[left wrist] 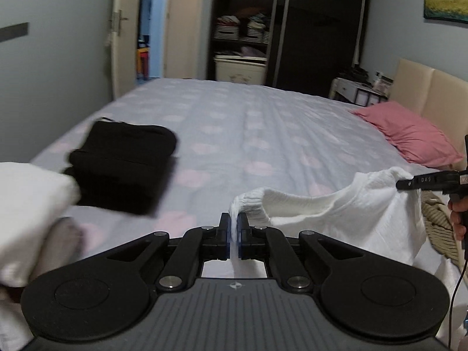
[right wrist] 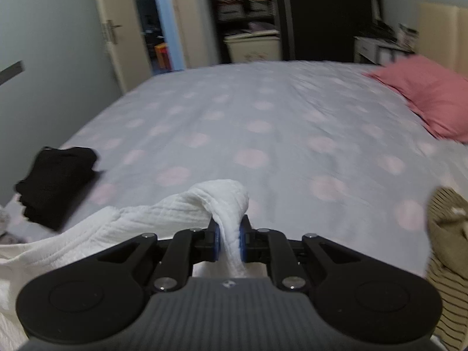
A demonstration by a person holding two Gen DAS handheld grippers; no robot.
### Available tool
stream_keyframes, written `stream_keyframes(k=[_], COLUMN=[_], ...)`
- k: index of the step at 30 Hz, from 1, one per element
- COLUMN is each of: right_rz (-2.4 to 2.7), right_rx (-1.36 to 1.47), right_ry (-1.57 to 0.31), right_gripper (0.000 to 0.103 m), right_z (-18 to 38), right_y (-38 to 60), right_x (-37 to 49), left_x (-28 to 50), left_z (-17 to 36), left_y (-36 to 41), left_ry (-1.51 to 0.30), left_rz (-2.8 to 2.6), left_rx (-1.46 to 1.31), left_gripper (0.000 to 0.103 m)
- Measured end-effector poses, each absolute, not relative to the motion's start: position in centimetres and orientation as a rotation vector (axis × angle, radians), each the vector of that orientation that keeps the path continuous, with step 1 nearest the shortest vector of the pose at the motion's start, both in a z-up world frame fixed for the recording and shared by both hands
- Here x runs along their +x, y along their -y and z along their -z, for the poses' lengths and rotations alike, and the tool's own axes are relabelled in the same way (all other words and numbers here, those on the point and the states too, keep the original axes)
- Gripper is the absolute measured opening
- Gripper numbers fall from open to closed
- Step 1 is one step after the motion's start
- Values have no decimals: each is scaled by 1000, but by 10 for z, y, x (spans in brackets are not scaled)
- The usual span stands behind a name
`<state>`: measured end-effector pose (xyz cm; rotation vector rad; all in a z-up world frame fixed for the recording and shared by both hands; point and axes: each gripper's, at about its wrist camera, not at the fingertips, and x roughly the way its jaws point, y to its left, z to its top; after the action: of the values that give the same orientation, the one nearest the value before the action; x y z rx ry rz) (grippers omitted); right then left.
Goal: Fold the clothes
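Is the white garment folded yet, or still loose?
Loose. The white garment hangs unfolded above the bed, its edge pinched in the left gripper and right gripper.

Left tool [left wrist: 233, 228], right tool [right wrist: 228, 238] both clamped

Both wrist cameras sit close behind their fingers, angled down across the bed [left wrist: 234, 122]; both share the somewhat blurred wardrobe [right wrist: 292, 14].

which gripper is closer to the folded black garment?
Left. The left gripper sits just right of the black garment; the right gripper is farther right, across the white garment.
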<state>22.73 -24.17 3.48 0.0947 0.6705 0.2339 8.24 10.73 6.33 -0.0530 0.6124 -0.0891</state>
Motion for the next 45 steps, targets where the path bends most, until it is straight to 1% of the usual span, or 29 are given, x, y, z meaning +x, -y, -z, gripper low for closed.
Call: stream_keyframes(k=[4, 9, 13, 18, 20, 22, 25, 26, 27, 30, 31, 34, 39, 42, 45], right_rz=[-349, -464, -532, -593, -618, -635, -608, -600, -588, -557, -548, -522, -488, -458, -413], right_rx=[68, 32, 33, 51, 54, 59, -12, -39, -61, -72, -71, -61, -63, -82, -99], right_ry=[-622, -613, -631, -579, -568, -595, -633, -642, -656, -699, -705, -700, -679, -677, -678], right_gripper=[14, 14, 14, 13, 13, 13, 13, 15, 19, 31, 37, 39, 47, 49, 57], right_z=[-51, -50, -41, -41, -39, -32, -15, -9, -2, 11, 12, 6, -12, -21, -31], right_y=[187, 113, 64, 22, 9, 0, -13, -14, -14, -2, 3, 16, 45, 68, 99], right_x=[227, 231, 236, 234, 236, 240, 244, 245, 248, 252, 254, 252, 238, 229, 218], left_x=[56, 26, 12, 0, -5, -12, -16, -16, -15, -9, -6, 2, 16, 18, 20], left_z=[-76, -84, -75, -54, -48, -46, -43, -40, -37, -29, -27, -23, -22, -24, -25], left_y=[-145, -192, -220, -254, -264, -272, -285, -285, -284, -278, -273, -259, -235, -217, -203], left_ry=[-597, -598, -621, -676, -689, -700, -727, -741, -753, -784, -788, -801, -810, -804, -798], left_rz=[4, -125, -245, -353, -416, -468, -427, -414, -399, -346, -333, -288, -210, -162, -115], left_rx=[-60, -89, -69, -65, -60, -30, -92, -95, -96, -86, -82, -73, -53, -13, 7], left_gripper=[2, 2, 2, 2, 0, 0, 0, 0, 0, 0, 0, 0, 0, 3, 5])
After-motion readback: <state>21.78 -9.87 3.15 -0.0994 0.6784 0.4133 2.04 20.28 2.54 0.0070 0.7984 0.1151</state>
